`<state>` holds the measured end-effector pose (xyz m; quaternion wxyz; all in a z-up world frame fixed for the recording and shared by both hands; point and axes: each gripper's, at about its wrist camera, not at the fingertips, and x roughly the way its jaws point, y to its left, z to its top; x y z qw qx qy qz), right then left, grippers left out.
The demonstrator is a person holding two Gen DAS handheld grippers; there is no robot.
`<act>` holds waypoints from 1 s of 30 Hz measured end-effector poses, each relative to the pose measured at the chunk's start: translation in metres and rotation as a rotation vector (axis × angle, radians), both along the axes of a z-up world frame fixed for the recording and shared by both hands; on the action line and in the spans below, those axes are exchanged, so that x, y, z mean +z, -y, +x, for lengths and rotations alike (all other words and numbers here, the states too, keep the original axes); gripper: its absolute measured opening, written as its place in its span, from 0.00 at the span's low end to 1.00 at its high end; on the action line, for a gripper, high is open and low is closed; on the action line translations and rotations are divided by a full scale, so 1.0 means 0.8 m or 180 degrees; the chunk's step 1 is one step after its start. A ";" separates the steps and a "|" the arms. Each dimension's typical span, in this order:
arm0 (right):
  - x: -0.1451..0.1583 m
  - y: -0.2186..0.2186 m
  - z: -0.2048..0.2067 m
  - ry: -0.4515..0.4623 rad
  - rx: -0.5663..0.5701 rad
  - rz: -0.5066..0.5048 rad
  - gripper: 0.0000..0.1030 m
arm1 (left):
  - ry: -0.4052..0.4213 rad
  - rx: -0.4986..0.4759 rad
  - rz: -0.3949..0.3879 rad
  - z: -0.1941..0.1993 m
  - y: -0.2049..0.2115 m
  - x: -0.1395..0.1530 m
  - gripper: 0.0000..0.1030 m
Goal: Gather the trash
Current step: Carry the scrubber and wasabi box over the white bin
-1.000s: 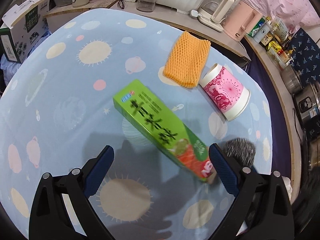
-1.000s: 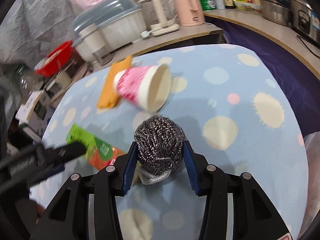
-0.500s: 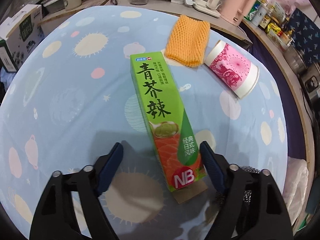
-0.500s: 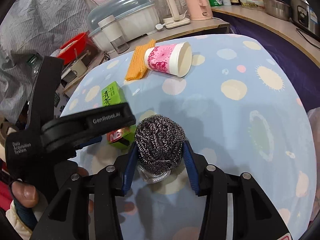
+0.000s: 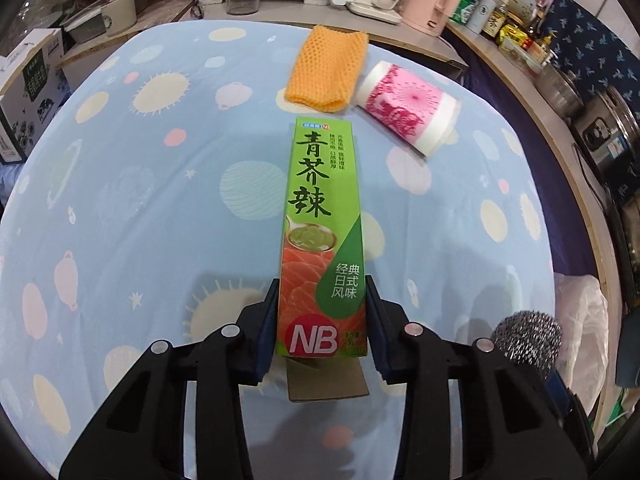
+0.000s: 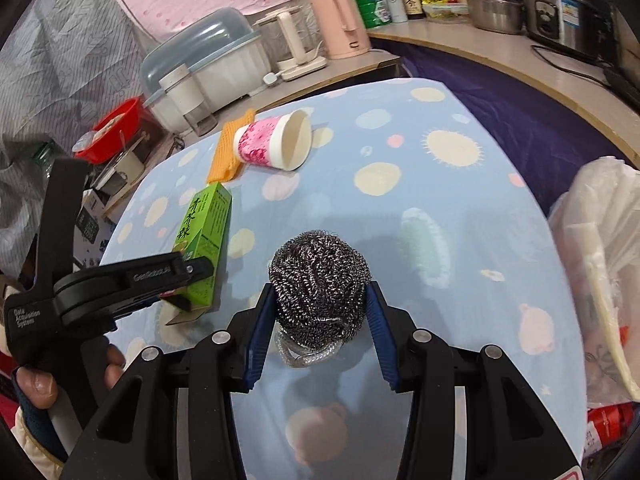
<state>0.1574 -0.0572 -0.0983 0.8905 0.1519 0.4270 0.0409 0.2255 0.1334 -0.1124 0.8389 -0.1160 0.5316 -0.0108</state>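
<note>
Left hand-held gripper point(image 5: 322, 320) has just closed, seemingly clamping the green box point(image 5: 322, 236); right point(image 6: 318, 320) still grips the scourer point(image 6: 319, 282).

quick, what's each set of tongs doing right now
left tongs: just closing on the green box, pads at its sides
right tongs: shut on the steel scourer

Open tablecloth point(image 5: 132, 216) left of box point(image 5: 322, 216); cup point(image 5: 408, 110) and net point(image 5: 326, 68) crowd beyond.

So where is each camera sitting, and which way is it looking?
Left wrist: on the left hand-held gripper, looking down along its fingers, which have just been closing on the green box.
Right wrist: on the right hand-held gripper clamping the steel scrubber; a hand shows.
Both see the box, scrubber, pink cup and orange net.
</note>
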 end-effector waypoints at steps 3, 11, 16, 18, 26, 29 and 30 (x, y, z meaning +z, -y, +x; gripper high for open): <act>0.012 0.013 -0.013 0.0072 -0.0089 -0.0020 0.42 | 0.0081 -0.0109 0.0035 -0.016 0.013 0.015 0.36; 0.039 0.054 -0.052 0.0247 -0.0326 -0.0022 0.42 | 0.0306 -0.0482 0.0073 -0.062 0.060 0.057 0.36; 0.051 0.081 -0.077 0.0329 -0.0471 -0.0004 0.42 | 0.0414 -0.0764 0.0078 -0.088 0.098 0.078 0.36; 0.056 0.093 -0.088 0.0364 -0.0530 -0.0003 0.42 | 0.0457 -0.0872 0.0080 -0.099 0.113 0.085 0.36; 0.066 0.155 -0.129 0.0461 -0.0877 0.0017 0.42 | 0.0634 -0.1320 0.0089 -0.136 0.180 0.109 0.36; 0.065 0.185 -0.147 0.0472 -0.1058 0.0030 0.42 | 0.0687 -0.1495 0.0089 -0.148 0.210 0.115 0.36; 0.065 0.194 -0.151 0.0471 -0.1115 0.0038 0.42 | 0.0701 -0.1545 0.0090 -0.153 0.219 0.116 0.36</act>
